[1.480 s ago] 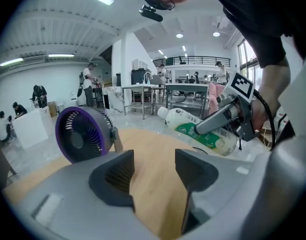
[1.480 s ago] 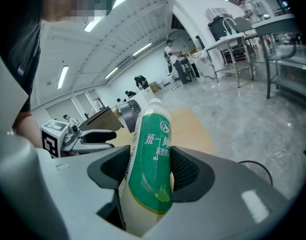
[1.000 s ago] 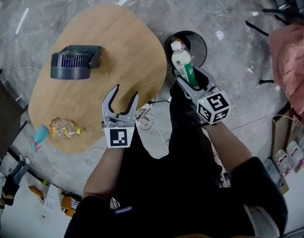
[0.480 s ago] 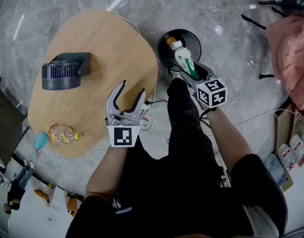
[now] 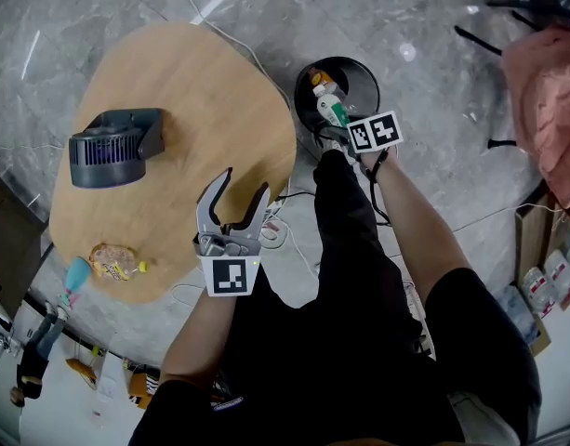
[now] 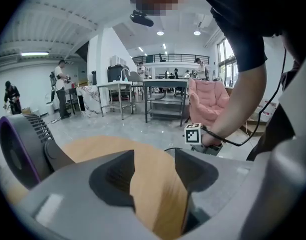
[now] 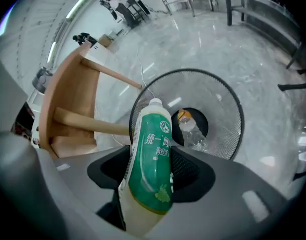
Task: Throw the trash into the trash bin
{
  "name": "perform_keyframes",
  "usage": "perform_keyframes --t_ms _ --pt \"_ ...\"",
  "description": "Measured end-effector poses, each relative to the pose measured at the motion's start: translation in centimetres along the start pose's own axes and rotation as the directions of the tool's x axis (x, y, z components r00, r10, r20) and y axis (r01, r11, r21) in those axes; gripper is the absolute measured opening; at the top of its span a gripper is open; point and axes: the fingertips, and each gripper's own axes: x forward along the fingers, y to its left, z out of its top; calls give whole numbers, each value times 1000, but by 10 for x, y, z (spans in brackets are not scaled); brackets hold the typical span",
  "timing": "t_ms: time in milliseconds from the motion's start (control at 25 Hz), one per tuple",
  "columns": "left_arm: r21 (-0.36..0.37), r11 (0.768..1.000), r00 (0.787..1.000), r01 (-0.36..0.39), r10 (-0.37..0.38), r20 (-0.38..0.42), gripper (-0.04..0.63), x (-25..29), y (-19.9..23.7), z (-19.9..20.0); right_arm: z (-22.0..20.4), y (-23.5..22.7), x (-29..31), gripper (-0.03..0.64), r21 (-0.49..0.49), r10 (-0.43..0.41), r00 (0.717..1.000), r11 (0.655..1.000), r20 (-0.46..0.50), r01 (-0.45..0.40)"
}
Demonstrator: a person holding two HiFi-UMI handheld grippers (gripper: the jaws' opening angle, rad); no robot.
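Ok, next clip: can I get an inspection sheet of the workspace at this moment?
Surface: oval wooden table, mostly bare.
Job's things: green-labelled bottle held cap-first over the black mesh trash bin; a clear bottle already lies inside; a crumpled snack wrapper sits on the table.
Clutter: dark desk fan on the table.
Grippers: right gripper shut on the green-labelled bottle; left gripper open and empty, above the table's near edge.
Cables: tangle of cords on the floor by the table.
Surroundings: grey stone floor; pink fabric at the right.
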Motion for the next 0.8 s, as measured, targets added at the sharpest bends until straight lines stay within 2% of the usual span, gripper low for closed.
perform_keyframes --t_ms 160,360,480,600,680,800 --pt "-22 1000 1000 -2 1 -24 252 -10 5 -10 5 -7 38 284 34 -7 989 999 -145 12" --pt "5 1000 1000 -4 4 -28 252 -25 7 -14 20 -32 68 284 -22 -107 958 994 -268 105" --pt "64 998 1000 8 -8 -3 252 -31 2 -11 26 -46 82 284 -66 -163 932 987 -324 149" --pt "65 998 1000 15 -17 25 252 -34 1 -10 23 -57 96 285 -113 -203 895 979 -397 171" --pt "51 999 1000 10 -12 26 252 -35 6 -12 21 -62 106 287 -86 -197 884 980 -424 177" --pt "11 1000 1000 -8 7 28 252 -36 15 -18 21 -62 119 290 -8 -155 889 986 -430 167"
